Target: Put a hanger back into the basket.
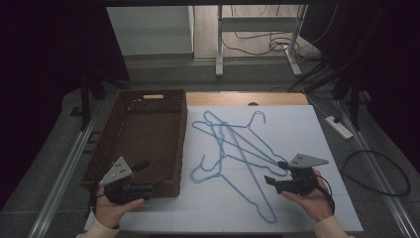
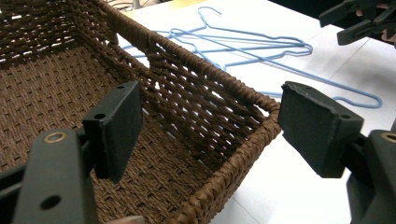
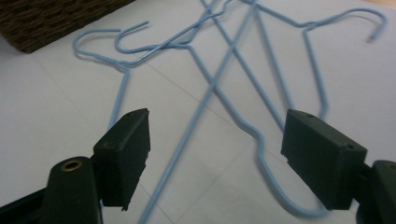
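Note:
Several light blue wire hangers (image 1: 233, 148) lie tangled on the white table top, their hooks pointing different ways. A brown woven basket (image 1: 101, 148) stands to their left with nothing in it. My left gripper (image 1: 148, 176) hovers open over the basket's near right corner (image 2: 266, 116), one jaw inside the rim and one outside. My right gripper (image 1: 276, 172) is open just above the hangers' right ends; in the right gripper view the blue wires (image 3: 219, 84) run between its jaws (image 3: 217, 158), untouched.
A white power strip (image 1: 339, 126) and black cables lie on the floor at the right. Metal desk legs (image 1: 219, 44) stand beyond the table. The white surface in front of the hangers is bare.

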`<action>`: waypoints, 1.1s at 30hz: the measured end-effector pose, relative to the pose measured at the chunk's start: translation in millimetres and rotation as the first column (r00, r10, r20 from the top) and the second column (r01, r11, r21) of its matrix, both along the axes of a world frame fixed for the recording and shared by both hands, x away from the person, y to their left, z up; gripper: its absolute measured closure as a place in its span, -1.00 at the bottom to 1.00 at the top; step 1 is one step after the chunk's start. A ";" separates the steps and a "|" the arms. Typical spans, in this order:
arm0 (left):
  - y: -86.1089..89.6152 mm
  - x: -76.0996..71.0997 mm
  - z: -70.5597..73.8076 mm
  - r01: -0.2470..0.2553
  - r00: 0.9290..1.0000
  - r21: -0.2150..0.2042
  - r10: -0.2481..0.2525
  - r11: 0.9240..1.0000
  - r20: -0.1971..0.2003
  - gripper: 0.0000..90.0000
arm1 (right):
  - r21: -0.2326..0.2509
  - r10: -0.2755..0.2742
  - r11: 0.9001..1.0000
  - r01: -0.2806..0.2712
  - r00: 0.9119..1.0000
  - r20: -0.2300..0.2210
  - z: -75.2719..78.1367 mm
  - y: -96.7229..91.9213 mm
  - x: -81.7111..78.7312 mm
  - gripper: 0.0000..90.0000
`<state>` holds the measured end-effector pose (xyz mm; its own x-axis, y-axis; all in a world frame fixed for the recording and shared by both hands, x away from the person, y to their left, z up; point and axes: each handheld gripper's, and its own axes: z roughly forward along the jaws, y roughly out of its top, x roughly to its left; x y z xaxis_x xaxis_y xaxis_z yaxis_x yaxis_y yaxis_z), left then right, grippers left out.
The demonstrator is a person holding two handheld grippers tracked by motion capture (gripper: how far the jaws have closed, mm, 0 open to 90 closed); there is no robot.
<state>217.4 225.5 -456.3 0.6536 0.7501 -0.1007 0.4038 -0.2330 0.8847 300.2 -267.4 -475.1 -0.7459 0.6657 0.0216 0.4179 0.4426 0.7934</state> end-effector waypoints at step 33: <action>-2.0 2.2 -3.6 0.033 0.999 0.013 -0.033 0.999 -0.022 -0.48 | -0.314 0.502 0.785 -0.534 0.845 -0.184 -15.1 189.2 51.8 -0.10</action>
